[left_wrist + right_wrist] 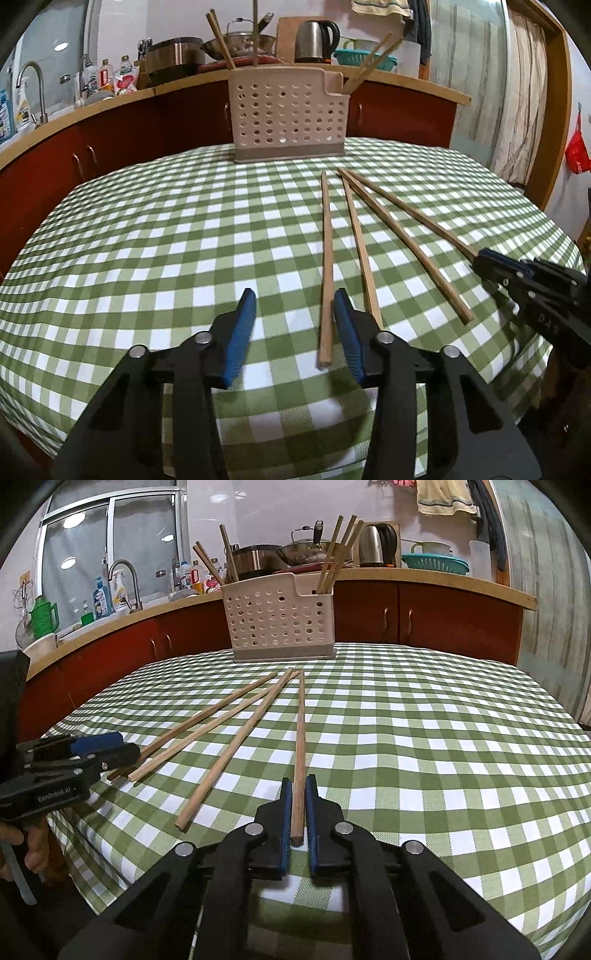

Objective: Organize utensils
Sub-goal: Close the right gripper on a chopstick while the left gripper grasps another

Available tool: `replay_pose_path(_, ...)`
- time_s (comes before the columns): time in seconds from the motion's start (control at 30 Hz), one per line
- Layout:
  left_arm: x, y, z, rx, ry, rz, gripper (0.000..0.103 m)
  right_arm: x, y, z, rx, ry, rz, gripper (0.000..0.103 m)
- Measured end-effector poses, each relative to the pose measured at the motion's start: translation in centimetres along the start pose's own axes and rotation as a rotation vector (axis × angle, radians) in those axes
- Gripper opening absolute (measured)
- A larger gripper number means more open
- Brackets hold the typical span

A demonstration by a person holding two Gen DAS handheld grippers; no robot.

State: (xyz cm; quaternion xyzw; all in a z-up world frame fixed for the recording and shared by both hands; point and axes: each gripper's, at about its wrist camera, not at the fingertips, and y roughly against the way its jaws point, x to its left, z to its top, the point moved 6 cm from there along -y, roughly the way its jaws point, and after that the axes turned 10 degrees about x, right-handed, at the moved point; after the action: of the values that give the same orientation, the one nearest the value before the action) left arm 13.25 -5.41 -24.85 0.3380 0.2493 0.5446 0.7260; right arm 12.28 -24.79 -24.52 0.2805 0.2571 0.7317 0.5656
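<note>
Chopsticks are what this sorting task turns on, and four of them lie loose on the checked tabletop [424,738], fanned out with their far tips close together near the holder. The right hand-held gripper [298,812] has its blue pads nearly together around the near end of the rightmost chopstick [301,738]; whether that end has left the cloth cannot be told. The left hand-held gripper [293,325] is spread wide, with the near end of the leftmost chopstick [325,266] lying between its pads, close against the right-hand one. Between these two lie the other two chopsticks [400,236], untouched and just beside each other at the far tips.

Further out, the perforated utensil holder [288,114] stands upright at the far edge of the tabletop. Several chopsticks already stand in it, some in the left part and some in the lower right compartment [325,590].

By my judgement the job is partly done: four sticks remain to go in, one apparently being gripped, one lined up for a grip.
</note>
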Motion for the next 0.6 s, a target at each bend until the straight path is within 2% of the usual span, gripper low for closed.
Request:
replay_pose_path(0.1, -0.2, -0.2, -0.1, 0.012, -0.007, -0.012, 0.03, 0.0, 0.0, -0.1, -0.001, -0.001, -0.001, 0.008)
replay_pose_path(0.17, -0.4, -0.2, -0.2, 0.009, -0.024, -0.019, 0.017, 0.0, 0.0, 0.0, -0.001, -0.001, -0.002, 0.008)
replay_pose_path(0.23, -0.8, -0.2, -0.3, 0.008, -0.041, -0.028, 0.01, 0.0, 0.0, 0.0, -0.001, -0.001, -0.003, 0.007)
replay_pose_path(0.4, -1.2, 0.1, 0.0, -0.004, -0.061, -0.034, 0.007, -0.1, 0.5, 0.3, -0.019, -0.008, -0.012, 0.007)
replay_pose_path(0.6, -0.8, 1.6, 0.9, -0.067, -0.055, 0.002, 0.006, 0.0, 1.5, 1.0, -0.047, -0.009, -0.018, 0.007)
